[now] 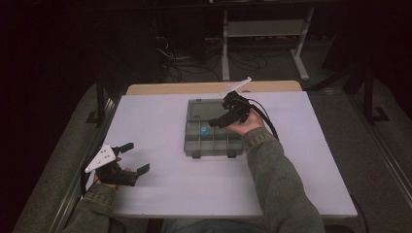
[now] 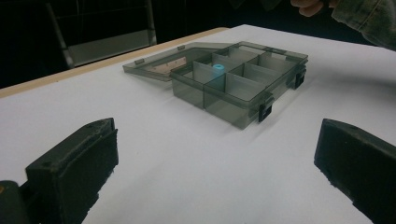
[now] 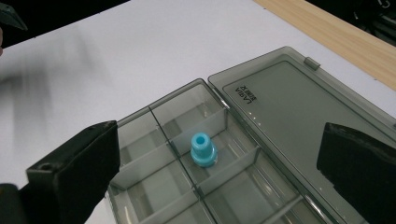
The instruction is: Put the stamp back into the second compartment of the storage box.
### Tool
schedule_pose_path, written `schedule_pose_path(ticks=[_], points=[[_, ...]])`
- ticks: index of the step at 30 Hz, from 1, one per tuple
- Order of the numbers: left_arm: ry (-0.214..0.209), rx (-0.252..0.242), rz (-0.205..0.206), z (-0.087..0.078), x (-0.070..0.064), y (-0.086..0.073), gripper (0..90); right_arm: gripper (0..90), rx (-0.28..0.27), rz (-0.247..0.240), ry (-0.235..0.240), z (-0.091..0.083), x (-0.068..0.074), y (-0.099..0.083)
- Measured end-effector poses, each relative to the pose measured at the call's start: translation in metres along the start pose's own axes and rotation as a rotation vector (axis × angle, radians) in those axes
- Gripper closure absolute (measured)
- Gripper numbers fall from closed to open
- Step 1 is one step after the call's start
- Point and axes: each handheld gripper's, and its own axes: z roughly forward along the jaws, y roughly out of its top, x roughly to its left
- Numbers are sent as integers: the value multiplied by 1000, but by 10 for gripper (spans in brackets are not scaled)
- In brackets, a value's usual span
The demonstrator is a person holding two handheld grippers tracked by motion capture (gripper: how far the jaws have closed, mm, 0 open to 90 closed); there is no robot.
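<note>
A smoky clear compartment box (image 1: 214, 144) lies at the table's middle, its lid (image 1: 205, 108) open and flat behind it. A small blue cap-shaped piece (image 1: 204, 130) stands upright in a compartment on the box's left side. My right gripper (image 1: 221, 114) hovers over the box's back right, open and empty; its view looks down on the blue piece (image 3: 202, 150), the dividers and the lid (image 3: 299, 107). My left gripper (image 1: 136, 158) is held at the table's front left, open and empty, far from the box (image 2: 233, 88). The blue piece (image 2: 217, 69) shows from there too.
The white table top (image 1: 291, 184) has a wooden strip (image 1: 214, 87) along its far edge. Beyond it are a dark floor with cables and a pale frame stand (image 1: 265, 29). The person's sleeve (image 1: 282, 184) crosses the front right of the table.
</note>
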Motion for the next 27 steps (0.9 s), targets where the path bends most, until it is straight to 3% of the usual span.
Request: schedule_pose_path(ticks=[8, 11, 21, 27], points=[[3, 2, -1, 0, -1, 0, 0, 0, -26, 30, -6, -16, -2, -11], [6, 6, 2, 0, 0, 0, 0, 0, -36, 13, -9, -18, -3, -14], [8, 6, -2, 0, 0, -1, 0, 0, -68, 20, -25, -38, -3, -26], [10, 9, -1, 0, -1, -1, 0, 0, -100, 48, -33, -52, -7, -40]])
